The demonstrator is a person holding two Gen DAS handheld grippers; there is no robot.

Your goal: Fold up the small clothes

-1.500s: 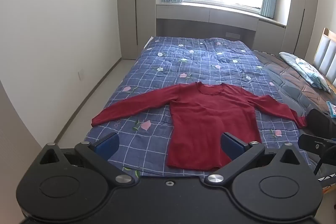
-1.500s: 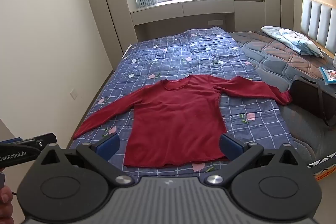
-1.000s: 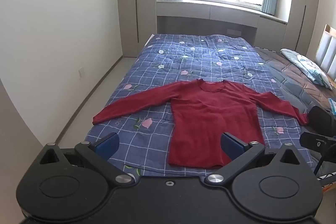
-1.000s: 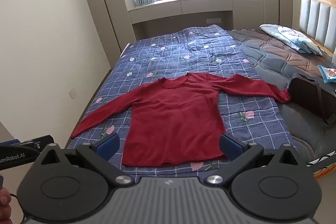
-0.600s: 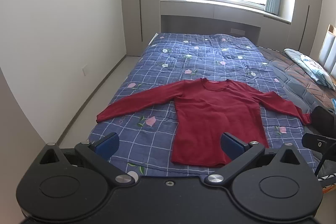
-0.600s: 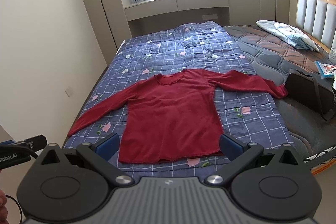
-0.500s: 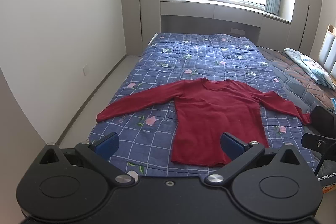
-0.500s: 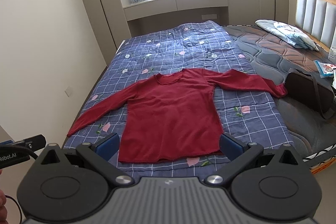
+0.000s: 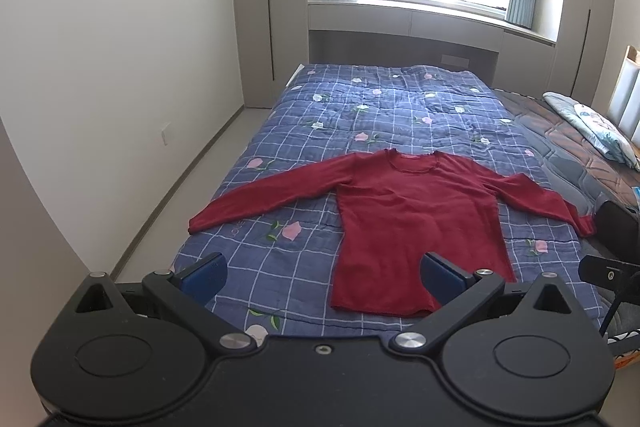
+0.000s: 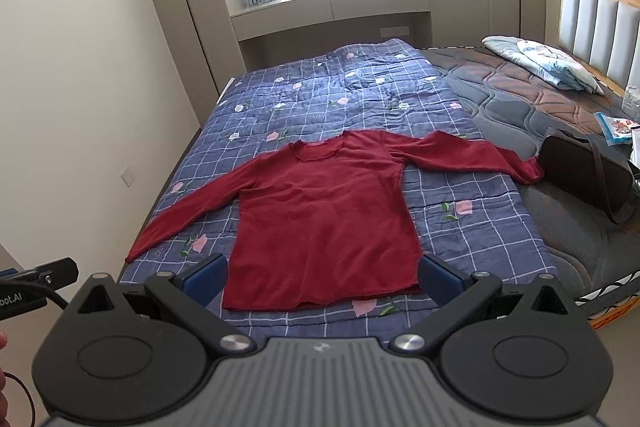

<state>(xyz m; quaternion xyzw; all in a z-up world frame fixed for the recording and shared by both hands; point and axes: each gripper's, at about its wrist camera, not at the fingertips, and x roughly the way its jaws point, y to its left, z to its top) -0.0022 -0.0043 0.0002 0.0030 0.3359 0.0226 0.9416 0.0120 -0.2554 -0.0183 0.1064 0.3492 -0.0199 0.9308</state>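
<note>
A dark red long-sleeved top (image 9: 416, 223) lies flat, face up, on a blue checked quilt (image 9: 380, 115), sleeves spread to both sides, hem toward me. It also shows in the right wrist view (image 10: 324, 215). My left gripper (image 9: 324, 273) is open and empty, held back from the foot of the bed, short of the hem. My right gripper (image 10: 322, 277) is open and empty, also short of the hem.
A dark bag (image 10: 584, 171) sits on the bare mattress (image 10: 520, 99) right of the right sleeve cuff. A folded pillow (image 10: 544, 65) lies near the headboard (image 10: 600, 23). A wall (image 9: 100, 87) runs along the left, with floor between it and the bed.
Both grippers have pulled back and up from the bed, so the top looks smaller and farther. The top has not moved. Both grippers stay open.
</note>
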